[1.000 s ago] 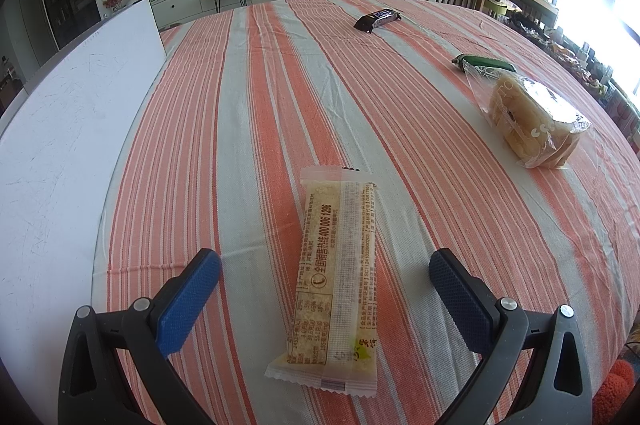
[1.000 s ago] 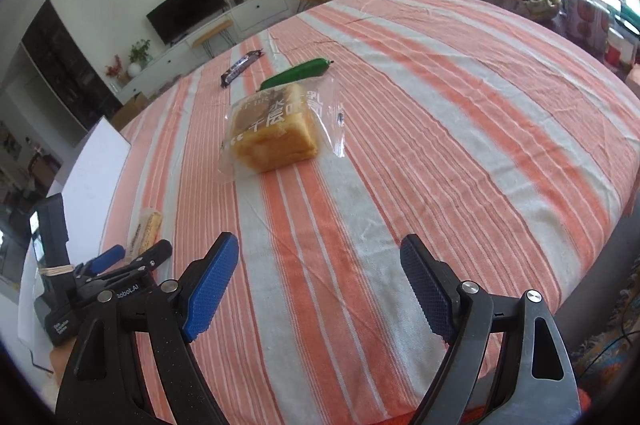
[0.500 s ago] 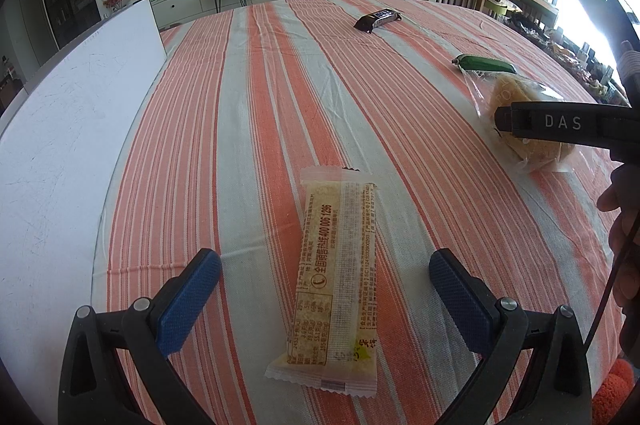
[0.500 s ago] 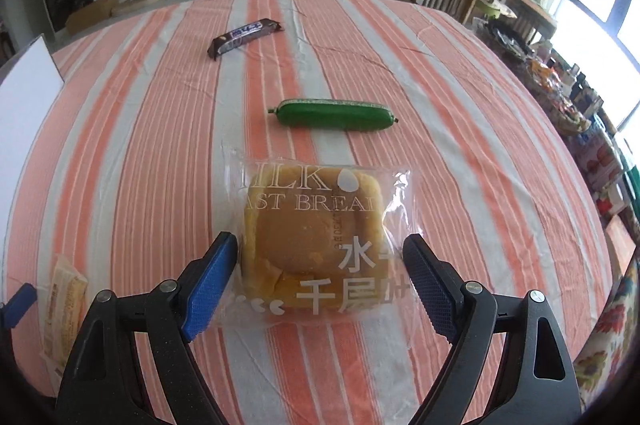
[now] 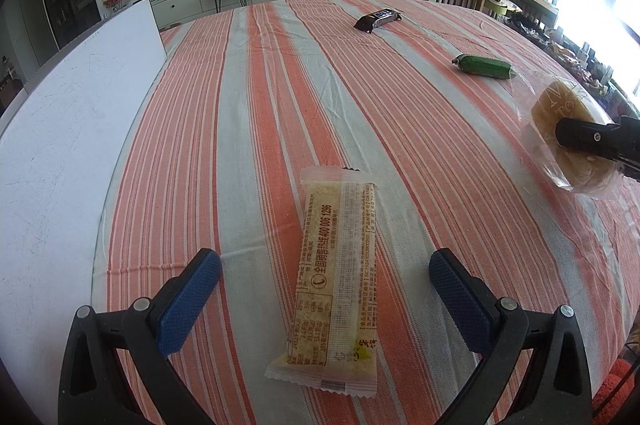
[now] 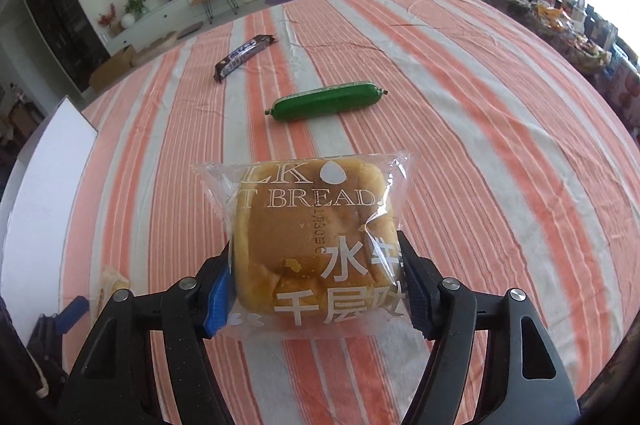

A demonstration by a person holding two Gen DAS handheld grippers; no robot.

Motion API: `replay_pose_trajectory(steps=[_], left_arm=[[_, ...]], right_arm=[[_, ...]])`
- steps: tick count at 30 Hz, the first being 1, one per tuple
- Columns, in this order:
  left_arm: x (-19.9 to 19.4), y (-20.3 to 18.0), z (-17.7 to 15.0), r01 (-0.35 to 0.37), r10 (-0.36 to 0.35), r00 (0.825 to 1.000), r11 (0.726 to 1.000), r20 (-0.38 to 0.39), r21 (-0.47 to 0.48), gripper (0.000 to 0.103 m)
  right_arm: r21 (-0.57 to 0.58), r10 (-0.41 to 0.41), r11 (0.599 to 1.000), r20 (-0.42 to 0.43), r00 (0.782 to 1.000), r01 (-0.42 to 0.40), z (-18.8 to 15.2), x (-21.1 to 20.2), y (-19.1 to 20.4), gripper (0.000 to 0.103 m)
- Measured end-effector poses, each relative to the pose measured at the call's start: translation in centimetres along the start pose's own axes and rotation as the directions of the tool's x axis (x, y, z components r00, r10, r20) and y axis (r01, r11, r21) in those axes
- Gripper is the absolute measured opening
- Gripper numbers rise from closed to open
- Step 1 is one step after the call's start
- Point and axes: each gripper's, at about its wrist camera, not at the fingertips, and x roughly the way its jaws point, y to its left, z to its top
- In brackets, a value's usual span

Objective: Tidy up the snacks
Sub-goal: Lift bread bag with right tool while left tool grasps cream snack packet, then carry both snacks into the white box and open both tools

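Note:
A bagged bread loaf sits between my right gripper's blue pads, which press on both its sides; it looks lifted a little off the striped cloth. In the left wrist view the bread shows at the right edge with the right gripper on it. My left gripper is open, its pads either side of a long yellow snack bar lying flat on the cloth, not touching it. A green sausage and a dark chocolate bar lie farther back.
A white board covers the table's left side. The striped tablecloth spans the round table. Chairs, a side table with clutter and a TV unit stand beyond the far edge.
My right gripper moved in over the bread and shut on it, and the bread now looks raised. My left gripper and the snack bar have not moved.

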Motion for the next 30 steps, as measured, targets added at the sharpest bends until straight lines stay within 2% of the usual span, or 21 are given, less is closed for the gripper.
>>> replay_pose_trajectory(steps=[5,10,14,19,20,21,22,23,24,28,30], left_arm=[[0.0,0.0,0.0,0.000,0.000,1.000,1.000,0.000,0.000,0.103],[0.0,0.0,0.0,0.001,-0.001,1.000,1.000,0.000,0.000,0.103],[0.0,0.0,0.0,0.001,-0.001,1.000,1.000,0.000,0.000,0.103],[0.0,0.2,0.3,0.037,-0.036,0.999,0.999,-0.024,0.034,0.101],[-0.2,0.5,0.3,0.036,-0.035,0.999,0.999,-0.022,0.036,0.096],[-0.7,0.8,0.2,0.031,-0.031,1.000,0.999,-0.006,0.031,0.077],[-1.1,1.1,0.2,0.028,-0.029,1.000,0.999,0.005,0.025,0.050],[-1.4,1.4,0.2,0.028,-0.028,1.000,0.999,0.002,0.020,0.035],[-1.6,1.6,0.2,0.017,-0.017,1.000,1.000,-0.005,0.014,0.028],[-3.5,2.8,-0.3,0.130,-0.131,0.991,0.987,-0.011,-0.090,0.028],[-5.8,2.9,-0.8,0.207,-0.207,0.978,0.971,0.010,-0.121,0.028]], right_arm=[[0.062,0.061,0.996,0.084,0.995,-0.066,-4.1,-3.2,0.2,0.072],[0.150,0.089,0.983,0.135,0.987,-0.109,-7.2,-3.7,-0.1,0.072],[0.143,0.096,0.982,0.194,0.976,-0.125,-7.7,-4.7,0.0,0.072],[0.173,0.105,0.975,0.207,0.973,-0.142,-8.1,-4.9,-0.7,0.072],[0.183,0.109,0.972,0.212,0.971,-0.150,-8.2,-4.9,-1.0,0.072],[0.195,0.116,0.968,0.216,0.970,-0.159,-8.2,-4.9,-1.3,0.072],[0.209,0.121,0.963,0.218,0.968,-0.168,-8.3,-5.0,-1.7,0.072],[0.225,0.124,0.959,0.218,0.968,-0.174,-8.3,-4.9,-2.0,0.072],[0.241,0.128,0.954,0.216,0.968,-0.180,-8.3,-4.8,-2.3,0.072],[0.254,0.138,0.948,0.220,0.966,-0.193,-8.3,-4.8,-2.6,0.072],[0.245,0.143,0.949,0.232,0.962,-0.200,-8.4,-5.1,-2.6,0.072]])
